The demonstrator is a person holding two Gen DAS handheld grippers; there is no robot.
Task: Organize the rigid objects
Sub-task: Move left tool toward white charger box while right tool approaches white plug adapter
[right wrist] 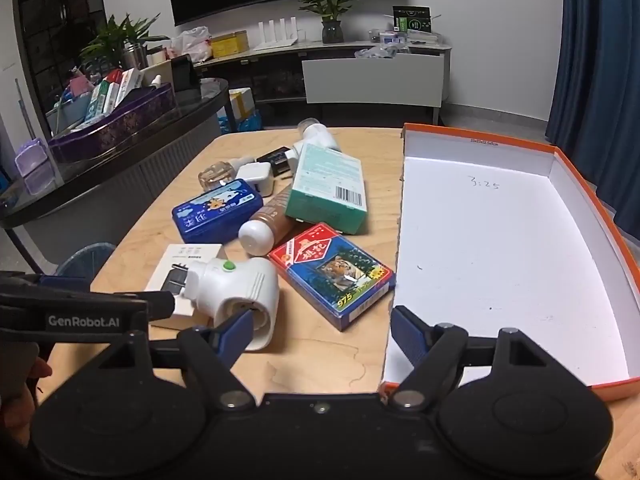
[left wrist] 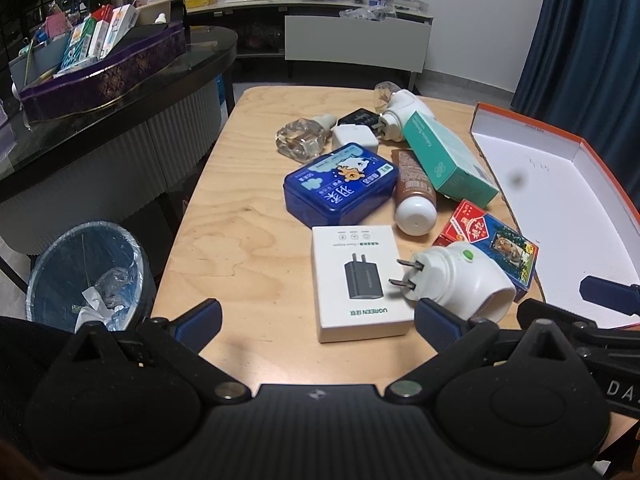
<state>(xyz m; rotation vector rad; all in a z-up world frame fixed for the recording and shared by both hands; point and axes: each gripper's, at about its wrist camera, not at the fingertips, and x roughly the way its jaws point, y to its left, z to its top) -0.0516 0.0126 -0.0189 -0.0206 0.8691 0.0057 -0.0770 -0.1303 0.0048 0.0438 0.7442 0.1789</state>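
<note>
A pile of small items lies on the wooden table (left wrist: 240, 220): a white charger box (left wrist: 356, 280), a white plug-in device (left wrist: 460, 280), a blue tin (left wrist: 340, 182), a brown tube (left wrist: 414, 196), a green carton (left wrist: 444, 156) and a pack of playing cards (right wrist: 332, 272). To their right stands an orange box (right wrist: 480, 260) with a bare white inside. My left gripper (left wrist: 318, 320) hovers open at the near edge of the charger box, gripping nothing. My right gripper (right wrist: 322, 330) is open over the table between the plug-in device (right wrist: 240, 292) and the orange box's near left corner.
Further back lie a glass bottle (left wrist: 302, 138), a white adapter (left wrist: 354, 138), a black adapter (left wrist: 356, 118) and a second plug-in device (left wrist: 400, 112). A lined waste bin (left wrist: 88, 276) stands left of the table. A dark counter with a purple tray (left wrist: 104, 76) is beyond it.
</note>
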